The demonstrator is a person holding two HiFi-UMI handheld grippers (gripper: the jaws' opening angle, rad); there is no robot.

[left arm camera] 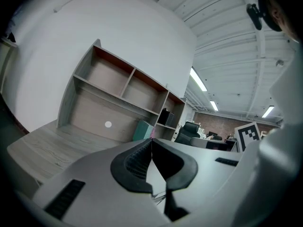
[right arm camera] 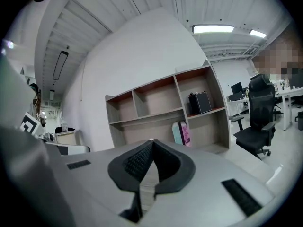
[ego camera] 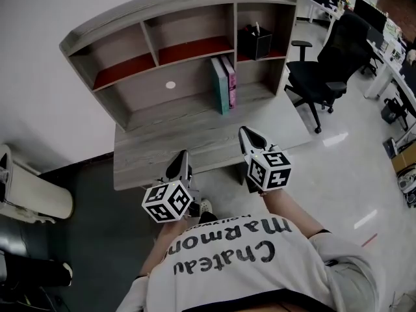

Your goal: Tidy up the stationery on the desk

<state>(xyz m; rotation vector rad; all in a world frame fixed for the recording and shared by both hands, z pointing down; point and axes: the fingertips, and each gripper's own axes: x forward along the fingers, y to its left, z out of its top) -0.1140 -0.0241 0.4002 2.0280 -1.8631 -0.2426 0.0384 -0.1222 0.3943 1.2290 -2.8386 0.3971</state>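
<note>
Matt wood-grain desk (ego camera: 156,153), glossy floor (ego camera: 354,164)

Plainly an open-plan office. Ahead of both pairs of jaws, a grey wood surface (ego camera: 162,151) topped by a cubby shelf unit (ego camera: 130,28) with two upright books (ego camera: 223,83) and a black pen holder (ego camera: 255,42). Off to the right of the jaws, a black swivel chair (ego camera: 325,64), white desks (ego camera: 390,62) carrying monitors (ego camera: 368,10), and strip lights (right arm camera: 213,29) overhead.
</note>
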